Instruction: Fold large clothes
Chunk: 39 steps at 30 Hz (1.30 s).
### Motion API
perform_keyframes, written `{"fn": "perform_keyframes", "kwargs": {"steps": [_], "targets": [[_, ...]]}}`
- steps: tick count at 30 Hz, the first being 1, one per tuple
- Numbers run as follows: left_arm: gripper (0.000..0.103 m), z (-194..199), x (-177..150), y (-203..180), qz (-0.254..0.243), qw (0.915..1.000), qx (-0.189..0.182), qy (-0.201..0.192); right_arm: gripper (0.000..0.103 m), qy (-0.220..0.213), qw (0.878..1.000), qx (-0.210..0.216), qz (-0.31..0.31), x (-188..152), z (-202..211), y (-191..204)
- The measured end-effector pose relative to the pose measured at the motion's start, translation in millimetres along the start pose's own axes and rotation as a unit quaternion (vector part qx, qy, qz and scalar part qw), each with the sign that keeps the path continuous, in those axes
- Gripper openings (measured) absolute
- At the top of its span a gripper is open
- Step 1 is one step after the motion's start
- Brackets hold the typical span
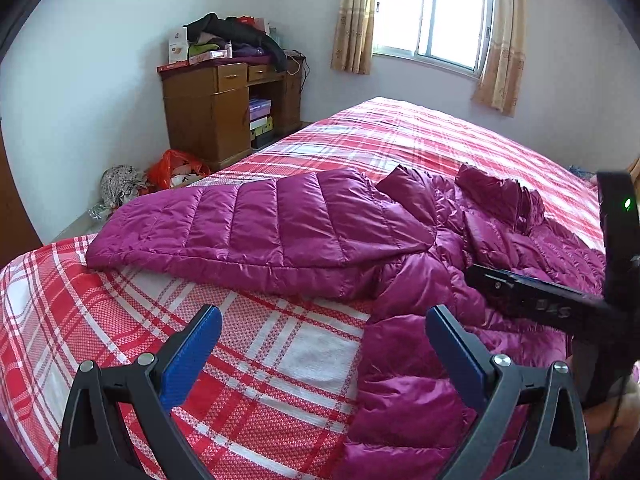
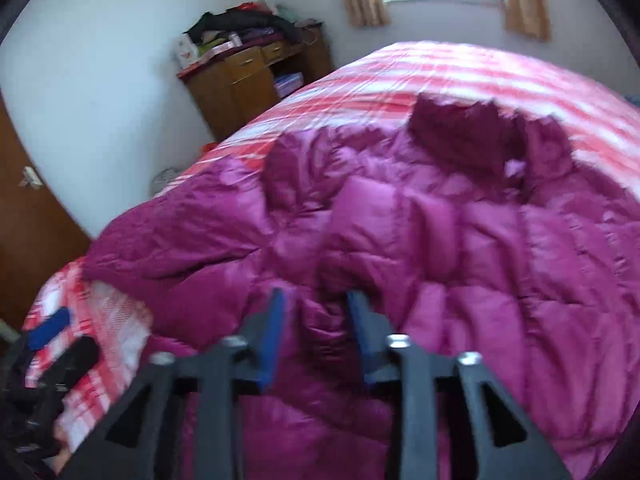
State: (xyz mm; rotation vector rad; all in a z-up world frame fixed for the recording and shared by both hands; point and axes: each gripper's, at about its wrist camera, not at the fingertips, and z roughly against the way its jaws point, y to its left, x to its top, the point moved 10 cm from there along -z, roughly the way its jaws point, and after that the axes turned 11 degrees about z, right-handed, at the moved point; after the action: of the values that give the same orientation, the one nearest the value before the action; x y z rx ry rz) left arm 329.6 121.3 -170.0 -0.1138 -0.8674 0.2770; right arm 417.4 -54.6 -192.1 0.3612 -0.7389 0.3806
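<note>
A magenta quilted down jacket [image 1: 280, 232] lies spread on the red plaid bed [image 1: 280, 364], one sleeve stretched to the left and the collar bunched at the far side. My left gripper [image 1: 320, 344] is open just above the sheet, its right finger [image 1: 456, 348] at the jacket's near edge. My right gripper [image 2: 316, 316] hovers over the jacket's [image 2: 460, 240] near middle; its blue pads stand apart with only puffy fabric showing in the gap, and this view is blurred. The left gripper's blue pad [image 2: 50, 330] shows at the lower left.
A wooden desk [image 1: 224, 116] piled with clothes and boxes stands against the far wall left of the bed. Bags [image 1: 176, 168] lie on the floor beside it. A curtained window [image 1: 432, 20] is behind the bed. A brown door [image 2: 28, 232] is at the left.
</note>
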Motion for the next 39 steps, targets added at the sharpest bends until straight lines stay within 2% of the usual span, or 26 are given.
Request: {"fn": "perform_keyframes", "kwargs": {"steps": [1,2,4,5,7,9,13,15,17,22,24,26,28,30,32,34,37,39], "targets": [[0.102,0,0,-1,-0.004,1.0000,0.002,0.000,0.068,0.000,1.000,0.020,-0.009,1,4,3],[0.102,1,0,-3,-0.008,1.0000,0.002,-0.001,0.070,-0.005,0.999,0.038,-0.018,4,12,6],[0.102,5,4,-8,-0.010,0.9999,-0.003,-0.007,0.070,-0.028,0.998,0.058,-0.026,12,37,6],[0.102,6,8,-12,-0.007,0.9999,-0.010,-0.010,0.068,-0.046,0.997,0.054,-0.025,16,53,0],[0.102,6,17,-24,-0.002,0.9996,-0.025,-0.012,0.065,-0.064,0.998,-0.004,-0.025,22,80,-28],[0.102,3,26,-41,-0.001,0.9993,-0.035,-0.010,0.060,-0.053,0.995,-0.078,-0.042,20,93,-67],[0.102,-12,33,-83,-0.024,0.9989,-0.041,-0.003,0.051,0.005,0.992,-0.109,-0.059,-9,78,-102],[0.102,-20,33,-103,-0.045,0.9981,-0.042,-0.001,0.046,0.041,0.994,-0.083,-0.055,-29,56,-98],[0.102,-28,31,-120,-0.065,0.9975,-0.028,0.001,0.045,0.067,0.995,-0.056,-0.048,-50,48,-89],[0.102,-50,22,-137,-0.073,0.9971,-0.010,0.021,0.045,0.080,0.996,-0.046,0.020,-71,61,-70],[0.102,-57,12,-137,-0.071,0.9970,0.003,0.031,0.045,0.083,0.996,-0.033,0.018,-75,68,-70],[0.102,-65,-1,-132,-0.069,0.9965,0.018,0.044,0.045,0.054,0.998,-0.032,0.003,-64,85,-82],[0.102,-74,-12,-128,-0.062,0.9961,0.024,0.059,0.045,0.003,0.997,-0.070,-0.017,-49,111,-110],[0.102,-79,-17,-127,-0.058,0.9959,0.032,0.061,0.045,-0.027,0.991,-0.123,-0.042,-42,129,-140],[0.102,-81,-19,-127,-0.060,0.9957,0.040,0.058,0.045,-0.021,0.985,-0.163,-0.058,-46,128,-169],[0.102,-84,-22,-128,-0.067,0.9951,0.050,0.053,0.045,0.007,0.977,-0.199,-0.079,-64,119,-193],[0.102,-89,-30,-133,-0.087,0.9926,0.063,0.056,0.045,0.021,0.975,-0.184,-0.121,-90,101,-208],[0.102,-92,-32,-134,-0.096,0.9909,0.070,0.062,0.047,0.006,0.975,-0.193,-0.106,-91,102,-207]]}}
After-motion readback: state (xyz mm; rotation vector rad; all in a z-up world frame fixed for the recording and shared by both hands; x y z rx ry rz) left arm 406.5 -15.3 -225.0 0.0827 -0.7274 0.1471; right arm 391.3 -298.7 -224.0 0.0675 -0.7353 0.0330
